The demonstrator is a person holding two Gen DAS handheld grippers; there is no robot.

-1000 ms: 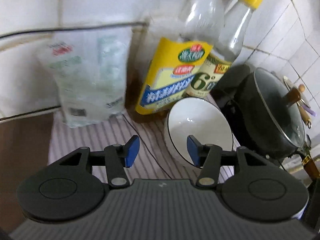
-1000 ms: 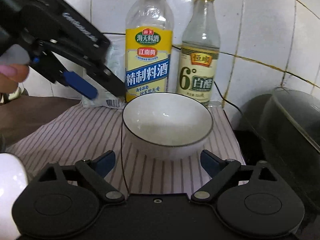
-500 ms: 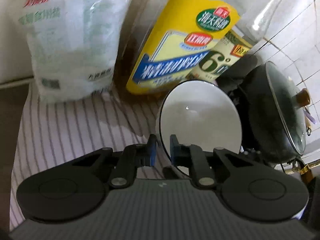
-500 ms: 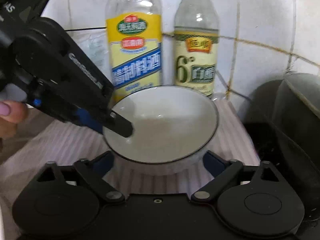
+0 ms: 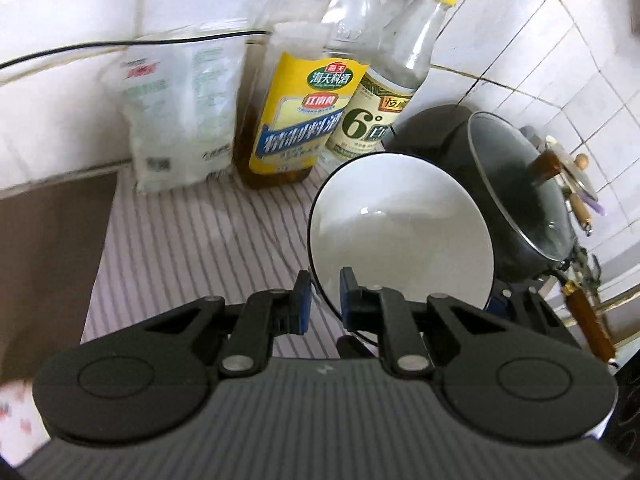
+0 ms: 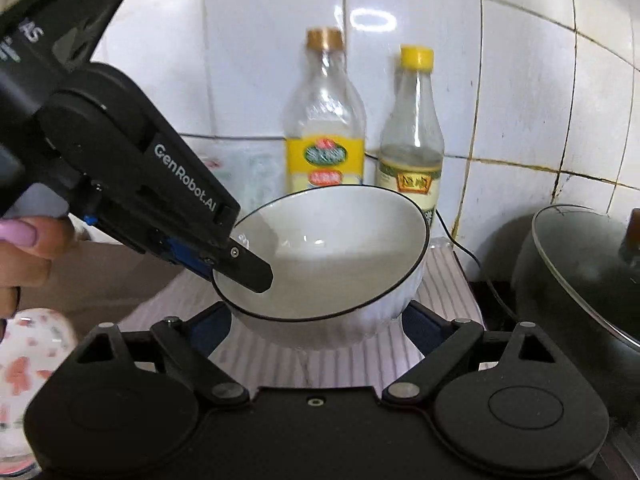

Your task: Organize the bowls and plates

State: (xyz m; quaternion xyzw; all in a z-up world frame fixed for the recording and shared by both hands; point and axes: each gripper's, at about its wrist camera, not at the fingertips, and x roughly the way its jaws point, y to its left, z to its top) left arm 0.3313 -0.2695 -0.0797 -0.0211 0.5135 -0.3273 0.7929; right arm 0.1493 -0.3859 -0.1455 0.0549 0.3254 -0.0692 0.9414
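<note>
Two hand-held grippers frame a single white bowl [image 5: 400, 236] with a thin dark rim. Left gripper [image 5: 323, 300]: its blue-padded fingers [image 5: 349, 294] are clenched on the bowl's near rim, one finger outside the wall and one inside, so that the bowl is tilted with its opening turned toward the camera; in the right wrist view the same gripper [image 6: 224, 258] enters from the upper left and pinches the bowl [image 6: 332, 252] at its left rim, a thumb with a pink nail showing at the left edge of the frame. Whether the bowl's base touches the cloth cannot be told. Right gripper [image 6: 316, 326]: its fingers are spread wide, one to each side of the bowl's lower wall, touching nothing visible. Beneath the bowl lies a striped cloth [image 5: 192, 240] covering the counter. At the back edge of the counter, against the white tiled wall [image 6: 520, 80], stand a cooking-wine bottle [image 5: 304, 120] with a yellow label and, just beside it, a vinegar bottle [image 5: 392, 92] with a yellow cap; a white plastic bag [image 5: 180, 112] stands to their left. Toward the right edge sits a dark pot [image 5: 516, 208] under a glass lid, near the bowl. A floral-patterned white object [image 6: 28, 360], blurred, occupies the lower left of the right wrist view.
</note>
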